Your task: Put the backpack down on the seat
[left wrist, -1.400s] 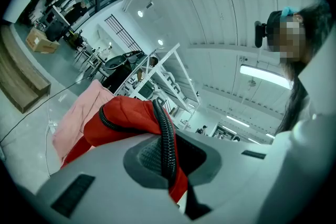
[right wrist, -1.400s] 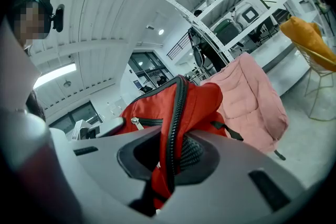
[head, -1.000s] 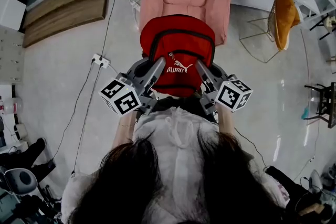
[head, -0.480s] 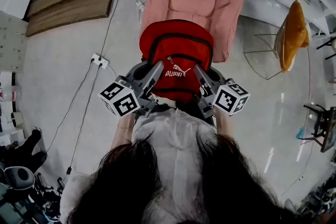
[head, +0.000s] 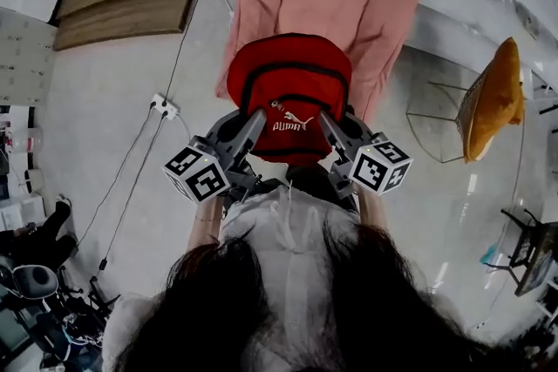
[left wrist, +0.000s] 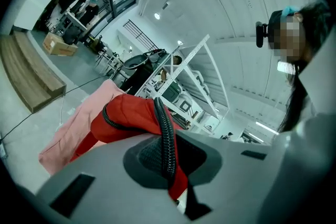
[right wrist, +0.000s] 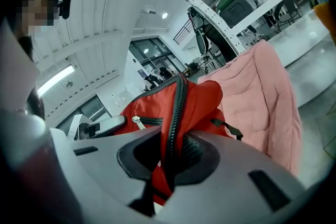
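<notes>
A red backpack (head: 290,87) with black zips hangs in the air in front of me, just short of the pink padded seat (head: 331,4). My left gripper (head: 255,118) is shut on the backpack's left edge, with the black zip (left wrist: 167,139) clamped between its jaws. My right gripper (head: 324,119) is shut on the right edge, where the zip (right wrist: 173,139) runs down between its pads. In the right gripper view the backpack (right wrist: 173,107) sits left of the seat (right wrist: 257,97); in the left gripper view the backpack (left wrist: 131,115) lies over the seat (left wrist: 73,128).
An orange wire-frame chair (head: 488,100) stands to the right. Wooden boards (head: 131,0) lie on the floor at upper left. A power strip (head: 163,107) with cables lies left of the seat. Shelving (left wrist: 184,81) rises behind the seat.
The seat has come closer and shows more fully in the head view. Both grippers keep their hold on the backpack, which now overlaps the seat's front part.
</notes>
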A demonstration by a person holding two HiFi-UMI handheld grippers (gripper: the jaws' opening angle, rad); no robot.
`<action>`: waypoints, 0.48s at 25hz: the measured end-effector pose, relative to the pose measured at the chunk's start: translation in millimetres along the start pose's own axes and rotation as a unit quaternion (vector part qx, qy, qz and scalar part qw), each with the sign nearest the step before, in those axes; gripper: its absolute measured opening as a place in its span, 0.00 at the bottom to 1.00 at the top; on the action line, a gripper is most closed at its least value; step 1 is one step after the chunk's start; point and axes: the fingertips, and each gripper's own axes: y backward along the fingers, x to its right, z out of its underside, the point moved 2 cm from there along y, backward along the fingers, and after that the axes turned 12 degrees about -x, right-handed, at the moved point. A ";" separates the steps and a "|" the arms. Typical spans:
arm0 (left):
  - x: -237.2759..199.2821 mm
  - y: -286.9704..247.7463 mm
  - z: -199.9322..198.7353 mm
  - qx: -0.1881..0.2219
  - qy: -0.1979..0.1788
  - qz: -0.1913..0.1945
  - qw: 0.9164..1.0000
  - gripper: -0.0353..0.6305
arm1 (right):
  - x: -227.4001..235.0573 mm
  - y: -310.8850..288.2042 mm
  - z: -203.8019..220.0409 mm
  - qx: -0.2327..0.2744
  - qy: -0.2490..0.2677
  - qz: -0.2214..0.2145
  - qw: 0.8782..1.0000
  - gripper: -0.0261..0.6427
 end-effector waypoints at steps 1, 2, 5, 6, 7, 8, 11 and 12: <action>-1.0 -12.0 -4.7 -0.002 0.001 -0.005 1.000 0.10 | 9.8 0.2 -9.1 -0.003 0.002 -0.001 1.000 0.12; -2.2 -23.7 -8.8 -0.003 0.001 -0.009 1.000 0.10 | 19.6 0.3 -17.4 -0.006 0.004 -0.001 1.000 0.12; -7.8 -58.1 -19.0 -0.007 0.003 -0.016 1.000 0.10 | 49.6 -1.0 -39.0 -0.014 0.007 -0.003 1.000 0.12; -10.5 -68.9 -22.0 -0.007 0.004 -0.016 1.000 0.10 | 59.3 -2.0 -45.6 -0.016 0.008 -0.004 1.000 0.12; -13.7 -79.1 -25.0 -0.008 0.006 -0.016 1.000 0.10 | 68.6 -3.4 -52.3 -0.017 0.010 -0.003 1.000 0.12; -17.2 -88.8 -28.1 -0.008 0.008 -0.017 1.000 0.10 | 77.4 -5.3 -59.0 -0.019 0.012 -0.002 1.000 0.12; -28.5 -114.2 -37.2 -0.015 0.009 -0.021 1.000 0.10 | 100.3 -12.9 -77.0 -0.024 0.018 0.005 1.000 0.12; -32.0 -121.4 -39.7 -0.019 0.008 -0.022 1.000 0.10 | 107.0 -15.5 -81.8 -0.025 0.018 0.006 1.000 0.12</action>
